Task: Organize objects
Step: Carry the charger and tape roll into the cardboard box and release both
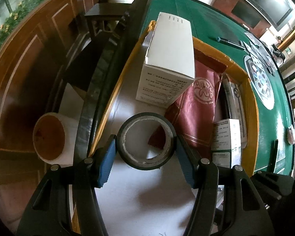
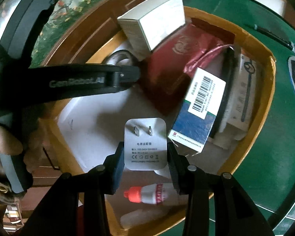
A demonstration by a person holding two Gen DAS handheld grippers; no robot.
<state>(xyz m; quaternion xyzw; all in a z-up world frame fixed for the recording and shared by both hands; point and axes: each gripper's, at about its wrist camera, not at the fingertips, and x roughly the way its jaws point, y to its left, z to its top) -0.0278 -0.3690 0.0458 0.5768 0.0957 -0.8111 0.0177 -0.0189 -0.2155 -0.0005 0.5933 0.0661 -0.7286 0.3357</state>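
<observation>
Left gripper [image 1: 145,147] clamped black tape roll [image 1: 146,140] over cardboard box [image 1: 251,106], near its left wall. Right gripper [image 2: 145,157] clamped white power adapter [image 2: 144,143] above bare white floor [image 2: 92,118].

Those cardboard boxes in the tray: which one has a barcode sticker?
The blue-and-green box, leaning at the tray's right side beside the dark red pouch. The large white box at the far end shows only small print.

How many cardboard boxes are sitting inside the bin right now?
2: a white box leaning at the far end, and a blue and white box tilted against the right side. Others may be hidden underneath.
</observation>
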